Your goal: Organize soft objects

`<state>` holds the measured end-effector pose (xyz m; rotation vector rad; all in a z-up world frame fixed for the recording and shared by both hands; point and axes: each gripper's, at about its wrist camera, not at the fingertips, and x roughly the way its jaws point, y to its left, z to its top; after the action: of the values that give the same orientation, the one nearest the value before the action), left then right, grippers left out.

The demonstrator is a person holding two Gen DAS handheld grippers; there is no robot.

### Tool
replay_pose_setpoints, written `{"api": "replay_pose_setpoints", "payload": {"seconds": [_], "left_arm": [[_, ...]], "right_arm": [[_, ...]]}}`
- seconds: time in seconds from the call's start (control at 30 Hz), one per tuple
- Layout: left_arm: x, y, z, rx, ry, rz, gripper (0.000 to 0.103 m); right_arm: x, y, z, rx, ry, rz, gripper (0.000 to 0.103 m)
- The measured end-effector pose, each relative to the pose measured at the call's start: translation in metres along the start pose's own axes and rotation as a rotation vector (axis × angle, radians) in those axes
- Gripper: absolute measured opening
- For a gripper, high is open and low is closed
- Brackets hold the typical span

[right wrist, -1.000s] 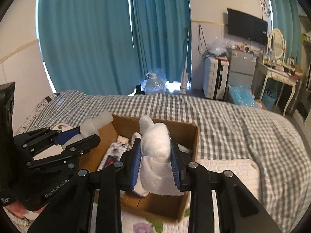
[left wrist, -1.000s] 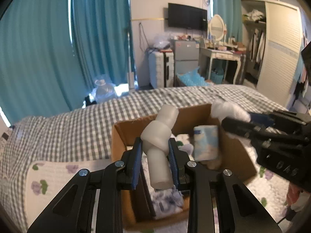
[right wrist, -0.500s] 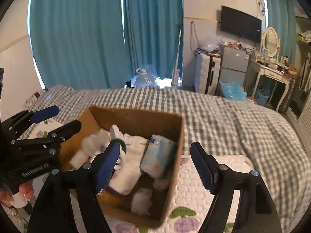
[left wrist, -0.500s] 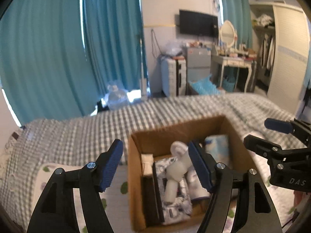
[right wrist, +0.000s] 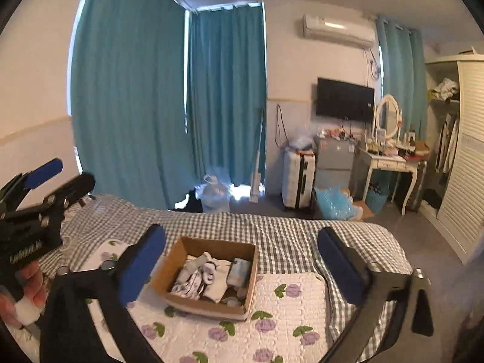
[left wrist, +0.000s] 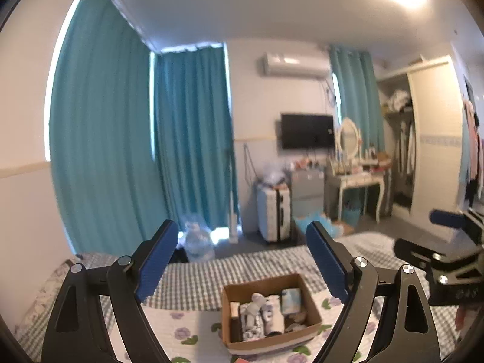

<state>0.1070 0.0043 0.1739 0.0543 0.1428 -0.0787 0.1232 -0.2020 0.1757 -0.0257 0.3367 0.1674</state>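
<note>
Both held high above the bed (right wrist: 302, 239): left gripper (left wrist: 242, 260) spread wide, right gripper (right wrist: 242, 266) likewise, nothing clamped. Below, cardboard box (right wrist: 169, 272) holding soft objects (right wrist: 208, 275).

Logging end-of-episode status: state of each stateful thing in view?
Left gripper: open, empty.
Right gripper: open, empty.
Brown cardboard box: open-topped, resting on the floral quilted mat, partly filled.
White soft items: lying inside the box.
Light blue tissue pack: in the box, by its right wall.
Teal curtains: drawn.
Wall-mounted black TV: screen dark.
</note>
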Motion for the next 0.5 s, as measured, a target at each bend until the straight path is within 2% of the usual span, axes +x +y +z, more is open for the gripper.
{"api": "replay_pose_setpoints", "payload": {"seconds": [0.13, 0.27, 0.4, 0.5], "left_arm": [[-0.036, -0.004, -0.010, 0.019, -0.056, 0.036, 0.088], [-0.050, -0.011, -0.038, 0.019, -0.090, 0.049, 0.088], [-0.033, -0.008, -0.085, -0.018, -0.046, 0.044, 0.088], [-0.012, -0.006, -0.121, -0.020, 0.021, 0.056, 0.088]], "right_arm": [[-0.042, 0.004, -0.022, -0.004, -0.066, -0.031, 0.103], [-0.059, 0.006, -0.048, 0.001, -0.117, -0.042, 0.103], [-0.050, 0.007, -0.087, 0.009, -0.133, -0.020, 0.103], [-0.021, 0.004, -0.118, 0.037, -0.103, -0.013, 0.103]]}}
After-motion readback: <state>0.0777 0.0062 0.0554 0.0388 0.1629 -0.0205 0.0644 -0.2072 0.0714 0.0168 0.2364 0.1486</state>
